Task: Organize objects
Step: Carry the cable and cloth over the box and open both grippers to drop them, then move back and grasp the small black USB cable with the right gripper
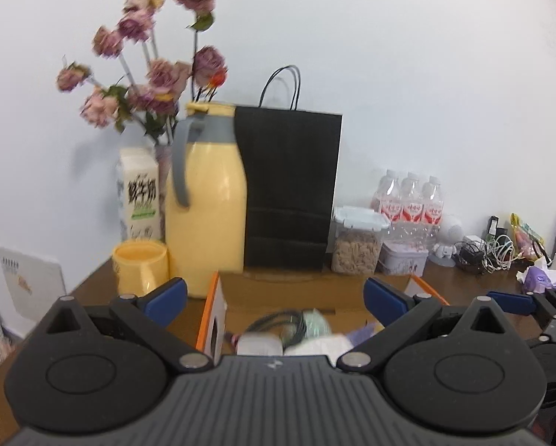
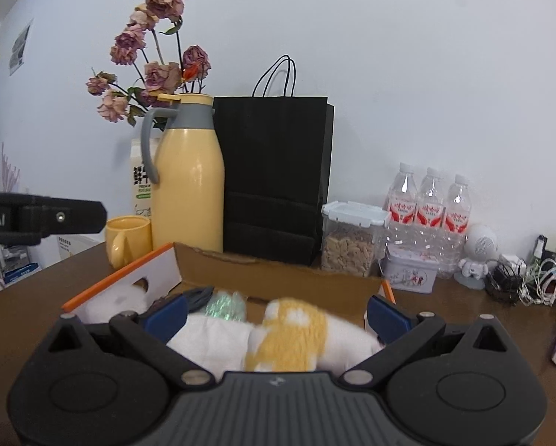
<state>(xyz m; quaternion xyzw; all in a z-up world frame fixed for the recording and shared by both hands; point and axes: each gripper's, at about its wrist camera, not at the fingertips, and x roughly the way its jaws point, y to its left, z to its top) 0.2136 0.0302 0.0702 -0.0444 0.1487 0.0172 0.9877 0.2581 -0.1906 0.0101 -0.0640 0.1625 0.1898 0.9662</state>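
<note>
An open cardboard box (image 2: 278,278) with orange-edged flaps sits on the brown table; it also shows in the left wrist view (image 1: 296,293). Inside lie a white and yellow plush toy (image 2: 292,330), white cloth (image 2: 211,338), a dark cable (image 2: 200,295) and a green shiny item (image 2: 226,304). My right gripper (image 2: 276,314) is open, above the box, fingers either side of the plush. My left gripper (image 1: 274,297) is open above the box's near end, over a cable (image 1: 278,321) and a white item (image 1: 259,343). The right gripper (image 1: 526,301) shows at the right edge.
Along the wall stand a milk carton (image 1: 138,193), a yellow thermos jug (image 2: 187,178), a yellow mug (image 2: 127,239), a black paper bag (image 2: 274,178), a snack container (image 2: 352,238), a tin (image 2: 411,273), water bottles (image 2: 430,208), a robot figure (image 2: 476,256), tangled chargers (image 2: 526,278) and dried flowers (image 2: 155,55).
</note>
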